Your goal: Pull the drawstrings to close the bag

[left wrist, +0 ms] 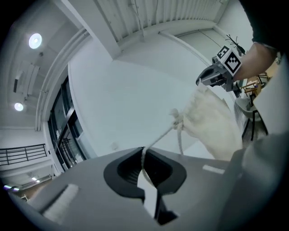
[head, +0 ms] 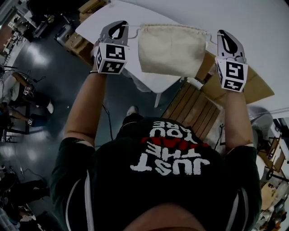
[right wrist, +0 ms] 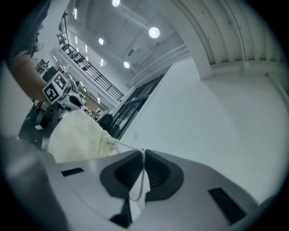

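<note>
Bag (head: 170,49) hangs between left hand-held gripper (head: 119,25) and right hand-held gripper (head: 223,35), each clenched on a drawstring (left wrist: 159,136), above the worktop (head: 255,25).

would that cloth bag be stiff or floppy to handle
Probably floppy: the bag hangs limp between the left claw and right claw. Likely light and near empty: thin drawstrings alone carry it, its sides flat.

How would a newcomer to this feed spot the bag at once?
In the head view, find the white table at the top. In front of it the bag hangs in mid-air between the left gripper and the right gripper, a drawstring shut in each one's jaws. It is the only soft cream cloth thing, puckered along its top edge.
</note>
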